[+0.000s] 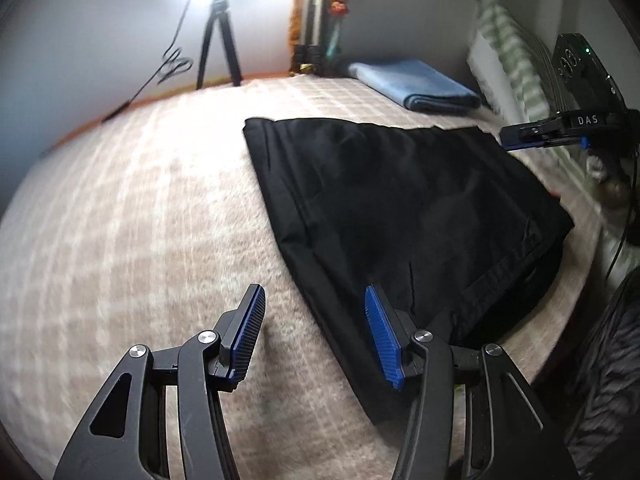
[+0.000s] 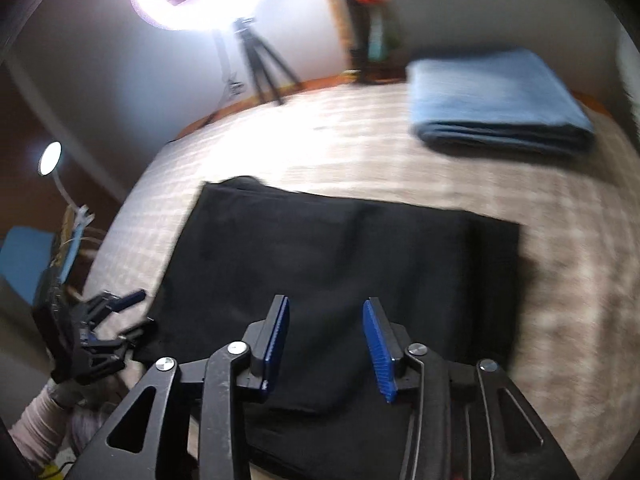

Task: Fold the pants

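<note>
The black pants [image 1: 404, 208] lay folded into a flat block on the plaid blanket [image 1: 132, 208]. My right gripper [image 2: 326, 344] hung open directly over their near edge; my left gripper [image 1: 316, 336], also open and empty, straddled their left edge.

The right claw [image 2: 326, 344] hangs with its jaws apart and nothing between them over the near part of the folded black pants [image 2: 340, 256] (blurred here), which lie on the checked bed [image 2: 560, 300], a folded blue towel [image 2: 496, 100] beyond them, the left claw [image 2: 120, 312] at their left edge.
</note>
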`<state>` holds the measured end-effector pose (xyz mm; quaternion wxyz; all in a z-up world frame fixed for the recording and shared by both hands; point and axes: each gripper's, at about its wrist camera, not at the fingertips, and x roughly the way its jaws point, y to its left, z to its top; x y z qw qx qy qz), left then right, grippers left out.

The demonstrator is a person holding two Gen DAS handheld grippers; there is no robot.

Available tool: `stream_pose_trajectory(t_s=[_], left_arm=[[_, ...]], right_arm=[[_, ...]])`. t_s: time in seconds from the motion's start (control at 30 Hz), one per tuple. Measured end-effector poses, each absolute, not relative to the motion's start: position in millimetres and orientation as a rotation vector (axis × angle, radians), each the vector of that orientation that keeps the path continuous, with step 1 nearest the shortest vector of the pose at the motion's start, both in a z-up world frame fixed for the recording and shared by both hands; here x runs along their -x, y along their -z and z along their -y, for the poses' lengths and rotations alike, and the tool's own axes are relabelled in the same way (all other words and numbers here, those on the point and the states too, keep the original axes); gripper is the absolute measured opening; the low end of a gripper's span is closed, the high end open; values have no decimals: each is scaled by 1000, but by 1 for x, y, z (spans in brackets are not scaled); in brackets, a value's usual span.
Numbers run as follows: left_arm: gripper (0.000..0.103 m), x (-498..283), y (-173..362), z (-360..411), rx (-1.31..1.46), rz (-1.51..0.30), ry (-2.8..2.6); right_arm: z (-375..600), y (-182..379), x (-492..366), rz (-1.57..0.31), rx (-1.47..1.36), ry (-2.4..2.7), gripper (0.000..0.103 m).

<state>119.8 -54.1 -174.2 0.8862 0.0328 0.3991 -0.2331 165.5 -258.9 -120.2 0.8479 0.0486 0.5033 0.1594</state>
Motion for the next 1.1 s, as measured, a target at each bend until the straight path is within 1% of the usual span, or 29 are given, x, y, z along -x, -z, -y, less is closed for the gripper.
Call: stream_pose_trajectory(t_s=[0.1, 0.23, 0.3, 0.37, 0.43, 0.47, 0.73, 0.8, 0.97, 1.03, 1.1], left_arm=[[51, -116, 178, 55, -76, -829, 474], [52, -108, 182, 60, -112, -813, 479], [52, -106, 182, 58, -100, -815, 486], [51, -104, 183, 56, -83, -815, 493], [51, -102, 183, 55, -70, -812, 506], [51, -101, 182, 54, -60, -812, 511], [51, -95, 183, 46, 31, -804, 544], [51, -94, 184, 43, 57, -801, 549], [51, -95, 185, 33, 96, -798, 564], [51, -97, 185, 30, 114, -802, 568], [51, -99, 184, 27, 127, -809, 575]], right_arm=[[222, 118, -180, -1052, -58, -401, 43], [169, 127, -205, -1106, -24, -472, 44], [143, 134, -221, -1143, -21, -487, 48], [119, 139, -232, -1180, -9, -496, 56], [96, 147, -245, -1227, 7, -493, 62], [86, 151, -251, -1248, 12, -485, 63], [28, 188, -285, -1399, 196, -336, 63], [17, 198, -289, -1434, 257, -306, 65], [1, 209, -291, -1459, 374, -267, 66], [-2, 211, -291, -1458, 396, -258, 63], [-3, 210, -290, -1445, 411, -253, 55]])
